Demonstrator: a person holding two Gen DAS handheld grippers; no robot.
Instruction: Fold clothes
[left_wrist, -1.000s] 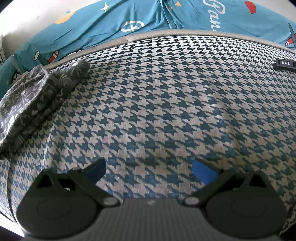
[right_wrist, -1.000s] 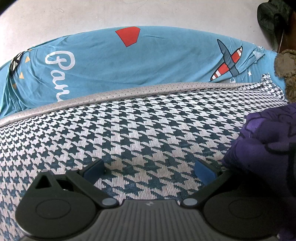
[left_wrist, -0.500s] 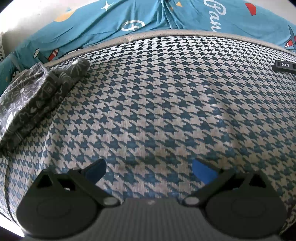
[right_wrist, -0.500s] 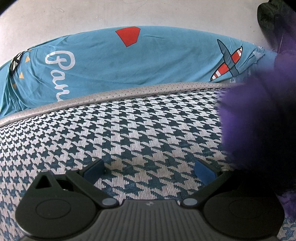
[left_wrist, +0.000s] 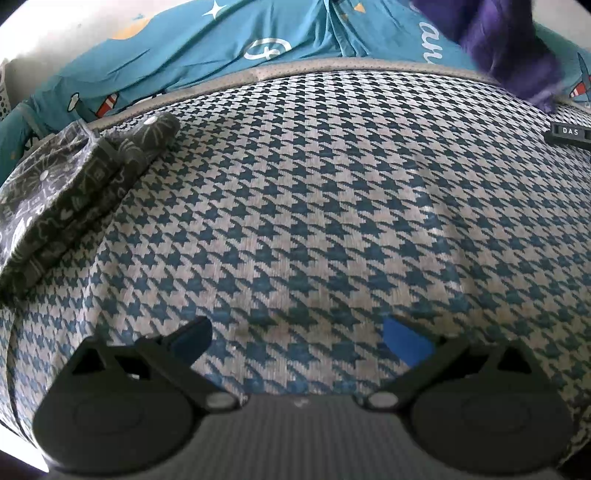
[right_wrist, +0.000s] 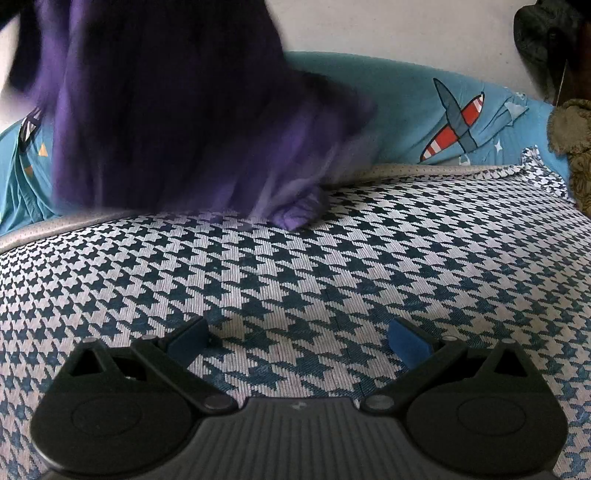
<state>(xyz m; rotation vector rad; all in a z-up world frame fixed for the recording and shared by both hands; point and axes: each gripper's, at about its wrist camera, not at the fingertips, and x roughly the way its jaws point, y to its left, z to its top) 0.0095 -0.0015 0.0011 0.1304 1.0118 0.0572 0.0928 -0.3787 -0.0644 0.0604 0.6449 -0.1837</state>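
Observation:
A purple garment (right_wrist: 177, 122), blurred by motion, hangs in the air over the far part of the houndstooth surface (right_wrist: 332, 273), its lower end touching the cloth. It also shows at the top right of the left wrist view (left_wrist: 509, 40). Neither gripper holds it. My right gripper (right_wrist: 299, 341) is open and empty, low over the surface. My left gripper (left_wrist: 297, 338) is open and empty too. A folded grey patterned garment (left_wrist: 66, 192) lies at the left of the left wrist view.
A teal printed sheet (left_wrist: 229, 48) lies bunched along the far edge, also in the right wrist view (right_wrist: 443, 110). A small black label reading DAS (left_wrist: 570, 131) sits at the right. A brown fuzzy object (right_wrist: 572, 147) is at the far right.
The purple garment has swept from the right edge of the right wrist view up and across to the left, and has come into the left wrist view. Both grippers stayed open and nearly still.

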